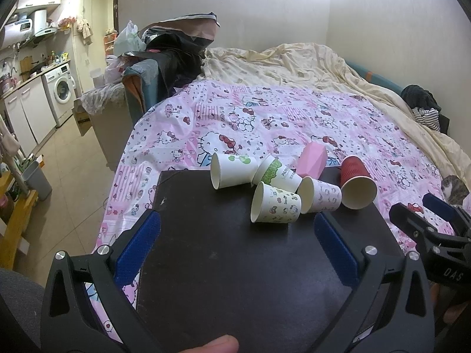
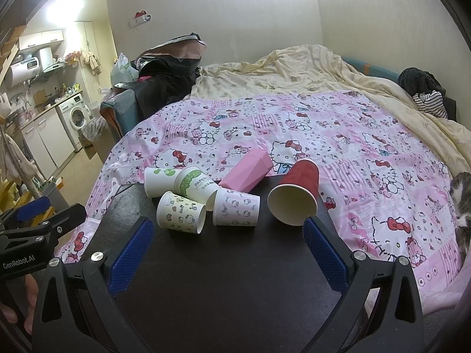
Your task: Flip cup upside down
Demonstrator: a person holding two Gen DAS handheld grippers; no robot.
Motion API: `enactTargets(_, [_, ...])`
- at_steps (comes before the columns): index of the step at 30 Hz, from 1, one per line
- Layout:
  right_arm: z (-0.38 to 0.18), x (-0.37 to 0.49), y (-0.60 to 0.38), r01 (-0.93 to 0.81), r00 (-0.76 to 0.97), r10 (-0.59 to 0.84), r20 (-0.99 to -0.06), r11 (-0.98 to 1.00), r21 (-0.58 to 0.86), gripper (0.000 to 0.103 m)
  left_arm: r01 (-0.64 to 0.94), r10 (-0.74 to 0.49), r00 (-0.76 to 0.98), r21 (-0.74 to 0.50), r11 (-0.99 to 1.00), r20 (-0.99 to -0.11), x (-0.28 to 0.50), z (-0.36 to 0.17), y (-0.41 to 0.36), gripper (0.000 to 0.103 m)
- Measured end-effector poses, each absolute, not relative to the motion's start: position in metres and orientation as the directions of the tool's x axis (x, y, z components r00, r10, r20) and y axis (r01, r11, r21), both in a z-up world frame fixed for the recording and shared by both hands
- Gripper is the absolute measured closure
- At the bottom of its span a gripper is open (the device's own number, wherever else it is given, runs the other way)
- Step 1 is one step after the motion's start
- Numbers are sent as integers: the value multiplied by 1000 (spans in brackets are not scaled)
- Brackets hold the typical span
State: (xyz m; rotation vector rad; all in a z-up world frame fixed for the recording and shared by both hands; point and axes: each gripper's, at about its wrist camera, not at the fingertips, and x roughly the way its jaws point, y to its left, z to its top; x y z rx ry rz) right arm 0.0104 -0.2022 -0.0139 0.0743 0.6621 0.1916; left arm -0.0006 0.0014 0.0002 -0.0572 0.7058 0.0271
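Several paper cups lie on their sides on a dark board [image 1: 229,264] [image 2: 223,270] on the bed. A red cup [image 1: 354,184] [image 2: 297,195] lies at the right, mouth toward me. White patterned cups [image 1: 275,204] [image 2: 181,211] lie clustered at the left, beside a pink faceted cup [image 1: 312,158] [image 2: 247,173]. My left gripper [image 1: 237,220] is open and empty, just short of the patterned cups. My right gripper [image 2: 228,225] is open and empty; its right finger [image 2: 321,244] is close to the red cup's rim. Each gripper also shows in the other view, the right one [image 1: 421,209] and the left one [image 2: 51,209].
The board rests on a pink Hello Kitty sheet [image 1: 265,117] over a bed with a cream duvet [image 1: 294,64]. A cat [image 2: 462,206] lies at the right edge. Clothes pile at the bed's far corners. A kitchen with a washing machine [image 1: 60,88] is at the left.
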Motion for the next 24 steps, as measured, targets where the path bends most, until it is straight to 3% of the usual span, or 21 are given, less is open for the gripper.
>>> enactTargets(24, [-17, 7, -198, -154, 769, 192, -610, 981, 116, 0, -44, 5, 762, -44, 998, -647, 2, 8, 13, 0])
